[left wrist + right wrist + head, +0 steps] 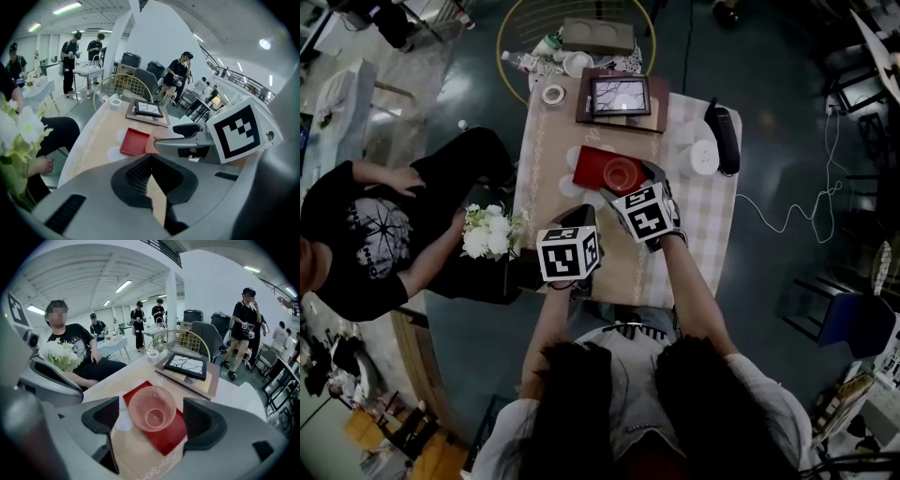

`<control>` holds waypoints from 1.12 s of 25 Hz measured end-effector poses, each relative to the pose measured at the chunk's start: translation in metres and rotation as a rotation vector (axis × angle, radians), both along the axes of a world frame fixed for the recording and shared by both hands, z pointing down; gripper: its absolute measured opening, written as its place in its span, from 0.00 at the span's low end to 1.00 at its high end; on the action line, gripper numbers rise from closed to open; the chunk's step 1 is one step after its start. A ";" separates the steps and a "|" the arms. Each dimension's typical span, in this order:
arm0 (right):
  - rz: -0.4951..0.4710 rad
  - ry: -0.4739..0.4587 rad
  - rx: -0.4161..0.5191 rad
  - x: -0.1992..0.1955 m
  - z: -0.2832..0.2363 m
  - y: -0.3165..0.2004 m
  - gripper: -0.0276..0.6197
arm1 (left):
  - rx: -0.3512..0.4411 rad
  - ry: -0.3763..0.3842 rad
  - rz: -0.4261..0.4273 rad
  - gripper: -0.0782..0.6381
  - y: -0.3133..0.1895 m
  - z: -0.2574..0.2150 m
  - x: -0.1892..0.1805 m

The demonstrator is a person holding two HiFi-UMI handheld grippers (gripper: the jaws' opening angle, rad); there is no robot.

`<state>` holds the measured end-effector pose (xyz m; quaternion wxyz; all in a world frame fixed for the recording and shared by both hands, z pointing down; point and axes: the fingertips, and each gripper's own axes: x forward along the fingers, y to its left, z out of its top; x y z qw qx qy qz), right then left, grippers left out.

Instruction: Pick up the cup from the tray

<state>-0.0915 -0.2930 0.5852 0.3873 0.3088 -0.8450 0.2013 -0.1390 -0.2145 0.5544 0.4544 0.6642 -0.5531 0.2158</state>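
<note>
— Cup (151, 408) where?
— Upright on the red tray (174, 440), between the wide-spread, empty right gripper (152, 420).
— Left gripper (149, 164)?
— Short of the tray, pinched together, seemingly holding nothing.
— Advice?
— Centre, squeeze gently mid-wall, lift straight off the tray.

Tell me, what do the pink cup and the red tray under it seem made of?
The cup looks like translucent pink plastic, possibly glass: its base shows through, and its wall carries fine bumps. The tray looks like smooth red plastic or lacquered wood, evenly coloured with a raised rim.
</note>
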 end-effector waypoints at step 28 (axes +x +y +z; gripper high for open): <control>-0.067 0.064 -0.036 -0.008 0.015 -0.006 0.66 | -0.049 -0.006 -0.012 0.11 0.003 0.013 0.002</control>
